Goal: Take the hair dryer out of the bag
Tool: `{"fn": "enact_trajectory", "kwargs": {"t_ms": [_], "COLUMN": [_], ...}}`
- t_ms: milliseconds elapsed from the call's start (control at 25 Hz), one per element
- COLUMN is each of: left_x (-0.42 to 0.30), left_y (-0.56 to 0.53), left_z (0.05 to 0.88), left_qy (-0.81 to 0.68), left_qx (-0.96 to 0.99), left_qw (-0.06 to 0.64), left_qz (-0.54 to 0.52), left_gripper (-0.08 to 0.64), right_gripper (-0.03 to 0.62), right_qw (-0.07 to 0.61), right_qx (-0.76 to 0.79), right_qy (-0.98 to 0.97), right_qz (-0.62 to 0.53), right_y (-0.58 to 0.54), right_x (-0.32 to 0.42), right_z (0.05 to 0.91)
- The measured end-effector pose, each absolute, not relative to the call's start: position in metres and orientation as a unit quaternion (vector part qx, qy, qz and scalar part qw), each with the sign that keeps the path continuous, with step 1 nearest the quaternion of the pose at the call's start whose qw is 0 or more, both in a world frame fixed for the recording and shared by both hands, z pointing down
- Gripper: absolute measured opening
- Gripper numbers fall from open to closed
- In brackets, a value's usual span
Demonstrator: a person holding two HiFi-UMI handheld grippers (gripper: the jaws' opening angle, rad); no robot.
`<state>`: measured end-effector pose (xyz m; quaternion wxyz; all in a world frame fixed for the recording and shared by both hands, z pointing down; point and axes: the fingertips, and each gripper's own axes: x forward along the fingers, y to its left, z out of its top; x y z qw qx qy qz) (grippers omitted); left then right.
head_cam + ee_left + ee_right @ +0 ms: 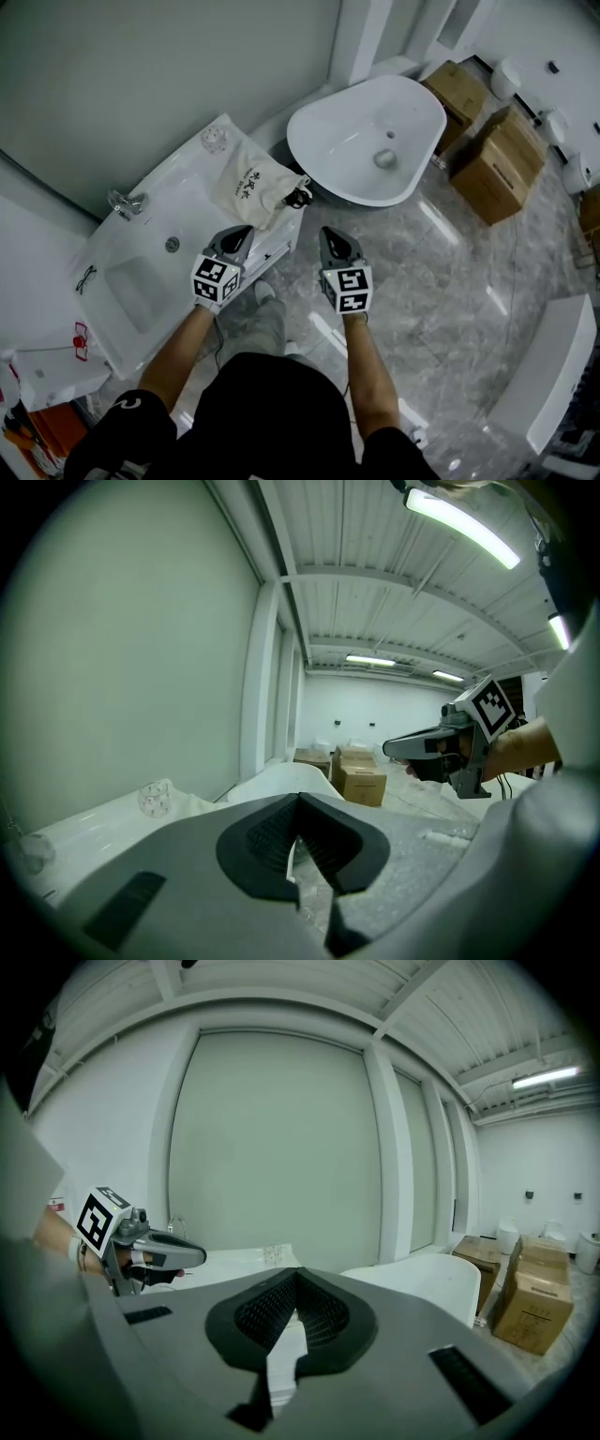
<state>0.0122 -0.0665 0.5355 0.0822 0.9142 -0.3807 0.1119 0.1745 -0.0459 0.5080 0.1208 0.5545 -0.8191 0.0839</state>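
Both grippers are pinched fully closed and empty. The left gripper (242,232) and right gripper (331,232) hang side by side just short of the cloth bag (251,186), touching nothing. The bag lies flat on the washbasin top (183,214). A dark bit (298,197) pokes out at its mouth, on the end nearer the right gripper. We cannot see the hair dryer and judge it is inside the bag. We should open both jaws before arriving, pin the bag's closed end with the left, and draw from the mouth with the right.
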Motion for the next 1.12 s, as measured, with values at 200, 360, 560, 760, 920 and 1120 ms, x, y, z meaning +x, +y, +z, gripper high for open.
{"fn": "enact_trajectory", "kwargs": {"t_ms": [200,360,560,760,920,1120], "left_x": [0.026,0.035,0.042,0.049,0.049,0.048], "left_y": [-0.119,-0.155,-0.193,-0.223,-0.242,-0.258], "left_z": [0.573,0.610,0.662,0.698,0.727,0.736], "left_qy": [-0.359,-0.343,-0.340,-0.343,-0.343,-0.338], "left_qx": [0.919,0.919,0.908,0.895,0.884,0.879], "left_qw": [0.093,0.105,0.130,0.123,0.113,0.102], "left_qz": [0.135,0.166,0.207,0.257,0.298,0.319], "left_gripper": [-0.003,-0.003,0.012,0.125,0.164,0.130], "right_gripper": [-0.008,-0.008,-0.008,-0.009,-0.009,-0.008], "right_qw": [0.135,0.144,0.161,0.177,0.187,0.188], "right_qx": [0.554,0.550,0.543,0.544,0.547,0.559], "right_qy": [-0.815,-0.814,-0.811,-0.802,-0.795,-0.785], "right_qz": [0.103,0.121,0.148,0.171,0.182,0.189], "right_y": [-0.098,-0.133,-0.166,-0.182,-0.188,-0.191], "right_x": [0.177,0.177,0.171,0.169,0.167,0.170], "right_z": [0.533,0.557,0.596,0.624,0.641,0.649]}}
